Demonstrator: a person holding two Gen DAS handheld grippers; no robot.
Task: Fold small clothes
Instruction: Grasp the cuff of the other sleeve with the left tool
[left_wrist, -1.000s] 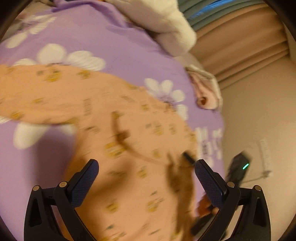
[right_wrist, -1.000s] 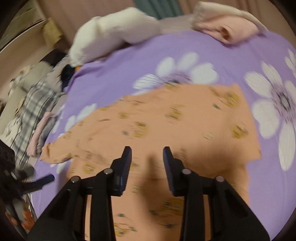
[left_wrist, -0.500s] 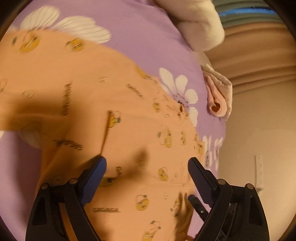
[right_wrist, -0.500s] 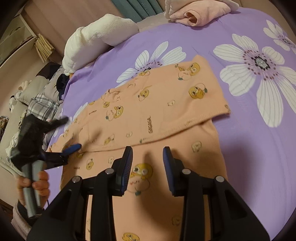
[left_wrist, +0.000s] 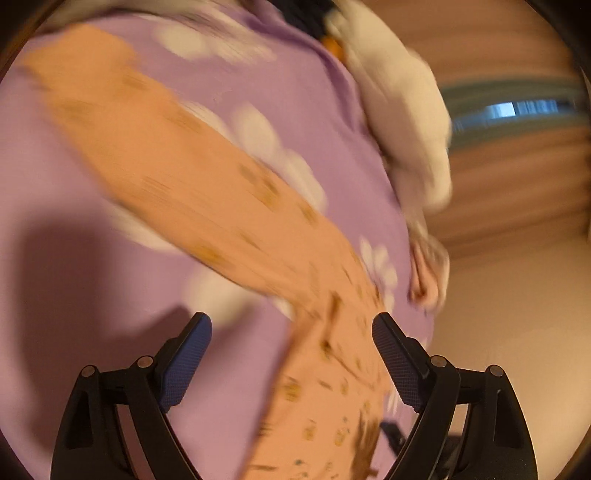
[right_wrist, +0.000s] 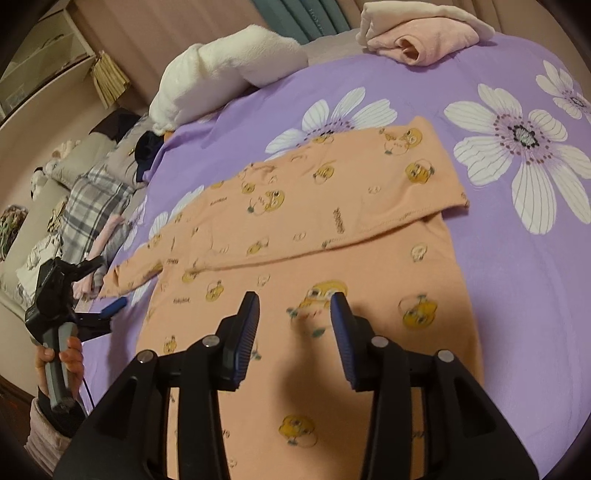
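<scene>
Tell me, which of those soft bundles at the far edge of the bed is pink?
The folded pink bundle at the far right; the white fluffy one lies further left.

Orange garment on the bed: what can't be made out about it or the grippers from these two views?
- Left wrist view: motion blur smears the orange garment; its print and edges are unreadable.
- Right wrist view: the right gripper, jaws opening with nothing between them, and its frame hide the garment's near hem.
- Right wrist view: the left gripper is small at the edge; whether it touches the sleeve tip is unclear.
</scene>
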